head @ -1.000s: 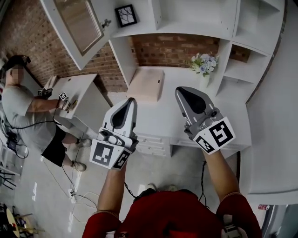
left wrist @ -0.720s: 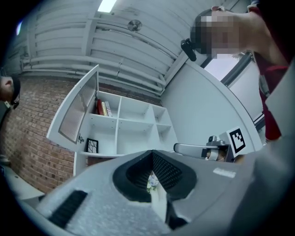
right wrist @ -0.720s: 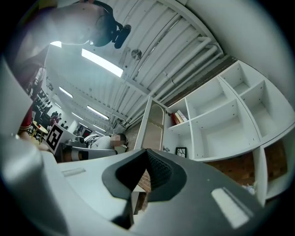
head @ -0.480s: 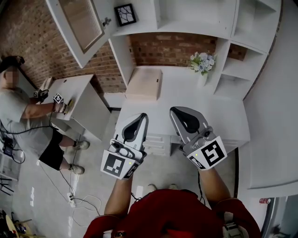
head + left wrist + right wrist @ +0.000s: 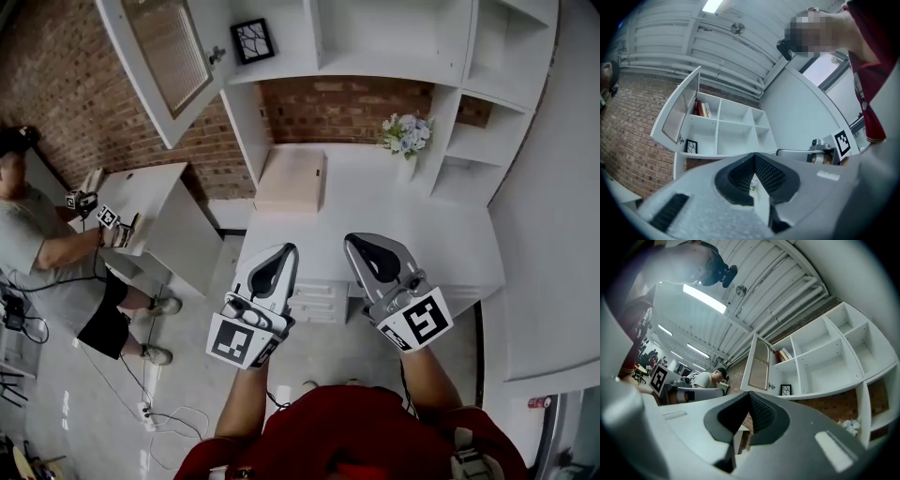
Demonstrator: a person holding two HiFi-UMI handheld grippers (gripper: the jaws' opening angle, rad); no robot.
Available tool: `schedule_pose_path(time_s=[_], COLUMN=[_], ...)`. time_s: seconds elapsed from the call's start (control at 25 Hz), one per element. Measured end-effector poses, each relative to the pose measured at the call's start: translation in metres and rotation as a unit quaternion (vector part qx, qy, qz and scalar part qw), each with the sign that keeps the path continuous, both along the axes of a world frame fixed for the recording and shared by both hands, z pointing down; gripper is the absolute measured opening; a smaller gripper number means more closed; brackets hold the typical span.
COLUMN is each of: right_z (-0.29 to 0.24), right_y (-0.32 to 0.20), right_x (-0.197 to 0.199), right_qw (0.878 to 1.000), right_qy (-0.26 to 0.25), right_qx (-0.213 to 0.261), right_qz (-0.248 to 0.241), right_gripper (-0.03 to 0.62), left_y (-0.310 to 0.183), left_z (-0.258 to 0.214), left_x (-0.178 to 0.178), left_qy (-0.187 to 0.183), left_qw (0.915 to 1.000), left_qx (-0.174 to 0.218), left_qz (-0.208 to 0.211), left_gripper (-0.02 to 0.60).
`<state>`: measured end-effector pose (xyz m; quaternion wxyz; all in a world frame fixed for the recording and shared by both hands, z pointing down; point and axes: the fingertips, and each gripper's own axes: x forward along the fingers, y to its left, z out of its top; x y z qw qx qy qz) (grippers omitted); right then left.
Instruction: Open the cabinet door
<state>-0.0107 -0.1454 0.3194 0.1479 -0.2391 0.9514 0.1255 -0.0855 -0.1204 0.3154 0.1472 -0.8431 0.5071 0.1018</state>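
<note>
The left hand-held gripper (image 5: 284, 251) and right hand-held gripper (image 5: 358, 244) have light grey bodies, black finely dotted pads and black-and-white square markers. The table (image 5: 450, 234) beneath both is white. Beyond their tips, the shelf unit (image 5: 394, 66) is white against a red-brown brick wall (image 5: 347, 103). Up and left of the left hand-held gripper, the cabinet door (image 5: 169, 56) is white with a tan mesh panel. Beside it, the picture frame (image 5: 253, 39) is black with a white branching pattern. Ahead of the right hand-held gripper, the flowers (image 5: 408, 133) are pale blue and white.

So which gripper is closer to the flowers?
Right. In the head view the right gripper is almost straight below the flowers; the left gripper sits beside it, farther off to the left.
</note>
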Motion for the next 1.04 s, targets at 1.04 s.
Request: schedule_pose_path(time_s=[1.04], right_z=[0.005], right_y=[-0.015], right_x=[-0.030], right_qw=[1.000], right_qy=[0.014], right_qx=[-0.008], right_qz=[0.014], right_gripper=[0.012], left_y=[-0.017], left_z=[0.002], left_x=[-0.033], left_qy=[0.020], left_qw=[0.9997], left_qx=[-0.001], left_qz=[0.014], left_gripper=[0.005])
